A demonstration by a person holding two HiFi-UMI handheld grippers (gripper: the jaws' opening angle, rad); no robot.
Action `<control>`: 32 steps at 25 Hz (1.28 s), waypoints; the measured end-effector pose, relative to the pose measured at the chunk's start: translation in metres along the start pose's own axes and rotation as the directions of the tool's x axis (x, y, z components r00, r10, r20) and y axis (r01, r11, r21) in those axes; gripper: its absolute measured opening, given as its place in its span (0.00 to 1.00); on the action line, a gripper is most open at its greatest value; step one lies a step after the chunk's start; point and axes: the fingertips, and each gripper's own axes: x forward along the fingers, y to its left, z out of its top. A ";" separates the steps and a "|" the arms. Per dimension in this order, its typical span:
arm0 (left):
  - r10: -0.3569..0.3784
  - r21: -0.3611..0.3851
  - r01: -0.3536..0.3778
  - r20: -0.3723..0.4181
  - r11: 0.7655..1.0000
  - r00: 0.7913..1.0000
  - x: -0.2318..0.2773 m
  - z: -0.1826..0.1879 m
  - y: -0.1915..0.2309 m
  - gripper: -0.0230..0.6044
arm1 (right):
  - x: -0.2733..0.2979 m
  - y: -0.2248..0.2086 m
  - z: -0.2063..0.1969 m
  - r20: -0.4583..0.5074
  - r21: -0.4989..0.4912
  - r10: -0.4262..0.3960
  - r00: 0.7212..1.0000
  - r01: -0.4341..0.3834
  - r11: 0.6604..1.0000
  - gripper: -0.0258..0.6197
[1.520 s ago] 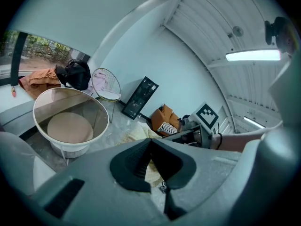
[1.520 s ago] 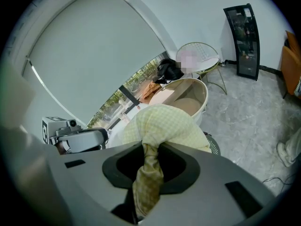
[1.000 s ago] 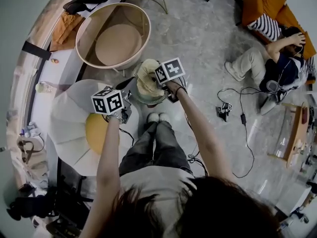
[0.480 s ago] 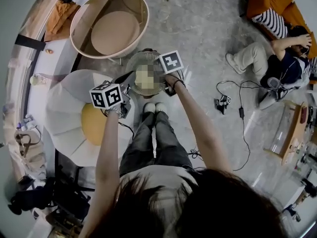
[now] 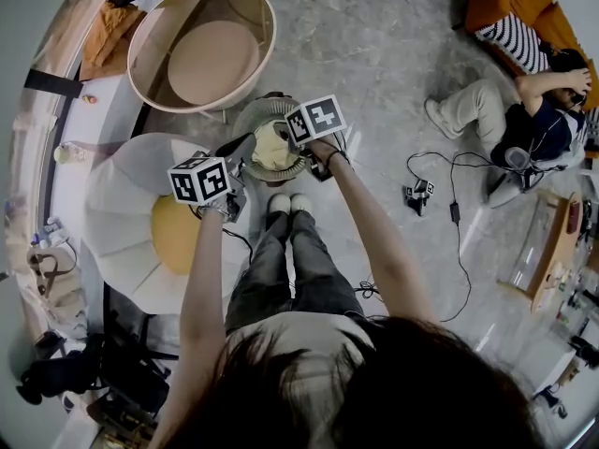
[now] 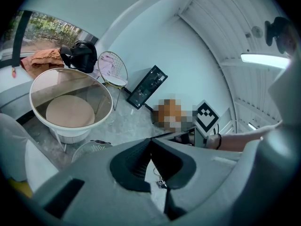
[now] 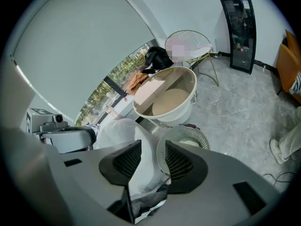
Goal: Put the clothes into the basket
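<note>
A round white slatted basket (image 5: pixel 245 123) stands on the floor in front of the person's feet, with a pale yellow cloth (image 5: pixel 271 146) lying inside it. My right gripper (image 5: pixel 298 144) hangs over the basket's right rim. In the right gripper view its jaws (image 7: pixel 153 149) stand apart and press on nothing, and past them are the basket (image 7: pixel 183 142) and the cloth (image 7: pixel 192 144). My left gripper (image 5: pixel 241 147) points at the basket's left rim. In the left gripper view its tips (image 6: pixel 149 142) meet with nothing between them, and the basket (image 6: pixel 91 149) shows at lower left.
A big round tub chair (image 5: pixel 150 26) with a beige cushion stands beyond the basket. A white flower-shaped seat (image 5: pixel 122 204) with a yellow centre is at left. Another person (image 5: pixel 524 120) sits on the floor at right near cables (image 5: pixel 440 195) and an orange sofa (image 5: pixel 487 3).
The pale cloth, held up over the basket by the right gripper a second ago, now lies down inside it. Both grippers have sunk slightly toward the basket.
</note>
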 end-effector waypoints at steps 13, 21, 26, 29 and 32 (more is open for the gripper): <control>0.011 0.010 -0.011 0.013 1.000 1.000 -0.001 0.007 -0.009 0.05 | -0.010 0.013 0.007 0.021 0.007 0.048 0.999 -0.049 0.999 0.23; 0.006 0.029 -0.008 0.043 1.000 0.999 -0.003 0.018 -0.022 0.05 | -0.026 0.022 0.018 0.049 -0.020 0.091 0.995 -0.090 0.996 0.14; -0.002 0.039 -0.001 0.066 0.999 0.998 -0.006 0.021 -0.035 0.05 | -0.040 0.032 0.023 0.113 -0.004 0.142 0.983 -0.143 0.990 0.11; -0.009 0.053 0.005 0.082 0.999 0.997 -0.008 0.025 -0.044 0.05 | -0.053 0.040 0.029 0.167 -0.034 0.169 0.971 -0.165 0.986 0.10; -0.015 0.071 0.007 0.107 0.997 0.994 -0.013 0.032 -0.052 0.05 | -0.068 0.050 0.039 0.239 -0.065 0.209 0.948 -0.199 0.978 0.09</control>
